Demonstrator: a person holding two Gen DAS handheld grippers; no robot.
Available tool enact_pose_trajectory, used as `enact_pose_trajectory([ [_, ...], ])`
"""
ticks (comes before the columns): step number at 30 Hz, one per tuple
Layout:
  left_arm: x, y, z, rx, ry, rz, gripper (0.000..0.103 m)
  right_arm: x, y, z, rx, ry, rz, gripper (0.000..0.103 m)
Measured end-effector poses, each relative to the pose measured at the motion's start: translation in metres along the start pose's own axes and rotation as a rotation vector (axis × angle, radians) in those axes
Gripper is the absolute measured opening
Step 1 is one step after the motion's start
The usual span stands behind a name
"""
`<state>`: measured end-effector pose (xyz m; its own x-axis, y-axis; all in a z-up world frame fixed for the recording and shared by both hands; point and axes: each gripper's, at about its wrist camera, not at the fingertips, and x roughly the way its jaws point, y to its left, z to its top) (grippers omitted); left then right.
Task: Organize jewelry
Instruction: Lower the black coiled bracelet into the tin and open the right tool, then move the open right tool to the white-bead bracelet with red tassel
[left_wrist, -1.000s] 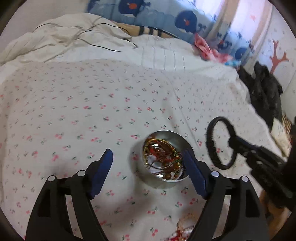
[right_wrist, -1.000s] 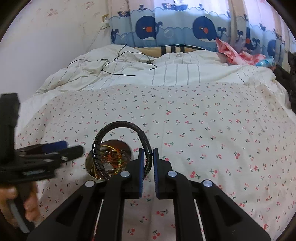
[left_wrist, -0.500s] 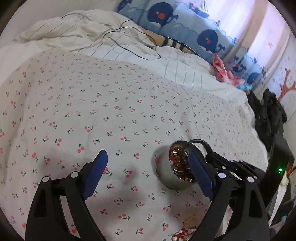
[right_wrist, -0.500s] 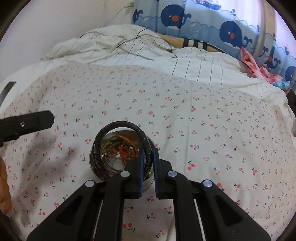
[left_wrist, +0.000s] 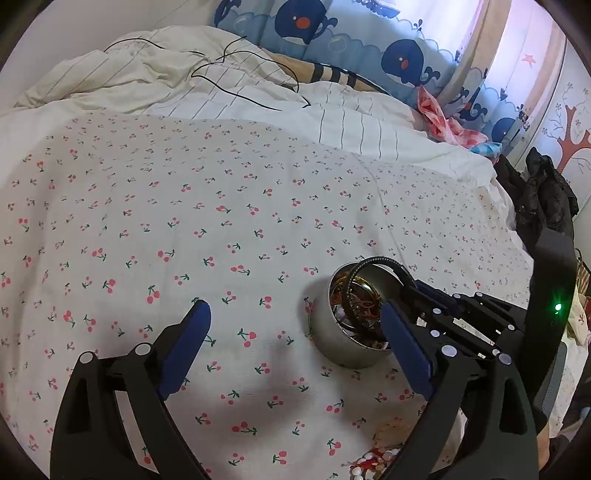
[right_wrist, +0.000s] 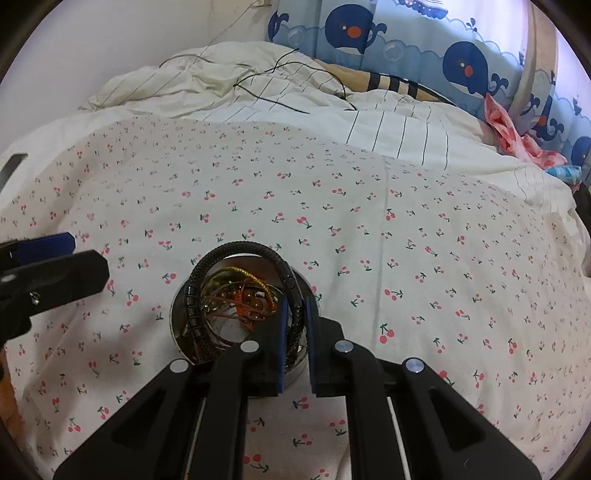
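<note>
A round metal tin (right_wrist: 176, 325) stands on the cherry-print sheet and holds tangled gold chains and red cords (right_wrist: 236, 295). My right gripper (right_wrist: 295, 310) is shut on a black beaded bracelet (right_wrist: 236, 246). The bracelet stands upright over the tin with its lower part down inside. In the left wrist view the tin (left_wrist: 332, 347) lies just beyond my right-hand finger, with the bracelet (left_wrist: 384, 261) and the right gripper (left_wrist: 413, 290) over it. My left gripper (left_wrist: 295, 314) is opening wide, with only sheet between its pads. Its fingers (right_wrist: 74, 273) show left of the tin.
A small heap of red and white beads (left_wrist: 373, 461) lies on the sheet near me. A rumpled striped duvet (left_wrist: 184, 85) with a thin black cable (left_wrist: 240, 94) covers the far side. Pink cloth (left_wrist: 443, 122) and a dark garment (left_wrist: 543, 195) are at the right edge.
The right gripper carried the black bracelet from beside the tin to over it and lowered it partly inside. The left gripper's jaws spread wider, and its view swung left.
</note>
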<state>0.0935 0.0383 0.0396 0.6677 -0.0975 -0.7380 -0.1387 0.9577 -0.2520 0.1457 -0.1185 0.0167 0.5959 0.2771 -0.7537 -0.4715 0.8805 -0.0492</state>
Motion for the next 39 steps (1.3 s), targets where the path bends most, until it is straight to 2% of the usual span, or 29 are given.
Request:
enact_pose_trajectory([
  [1, 0.000, 0.000, 0.000, -0.002, 0.001, 0.002, 0.090, 0.002, 0.001, 0.000, -0.002, 0.012, 0.004, 0.012],
  [3, 0.001, 0.003, 0.001, -0.014, 0.007, 0.001, 0.090, 0.002, -0.002, -0.002, 0.006, 0.017, 0.001, 0.035],
  [10, 0.003, 0.007, 0.001, -0.018, 0.014, 0.021, 0.091, -0.020, -0.014, 0.002, 0.057, -0.039, 0.003, 0.037],
  [12, 0.002, 0.002, -0.001, 0.007, 0.012, 0.033, 0.091, -0.024, -0.017, 0.001, 0.068, -0.041, 0.010, 0.042],
  [21, -0.004, -0.027, -0.009, 0.151, -0.033, 0.102, 0.091, -0.035, -0.019, -0.017, 0.077, -0.012, 0.064, 0.049],
  [39, -0.015, -0.061, -0.022, 0.302, -0.100, 0.147, 0.091, -0.066, -0.027, -0.050, 0.072, 0.016, 0.132, 0.054],
])
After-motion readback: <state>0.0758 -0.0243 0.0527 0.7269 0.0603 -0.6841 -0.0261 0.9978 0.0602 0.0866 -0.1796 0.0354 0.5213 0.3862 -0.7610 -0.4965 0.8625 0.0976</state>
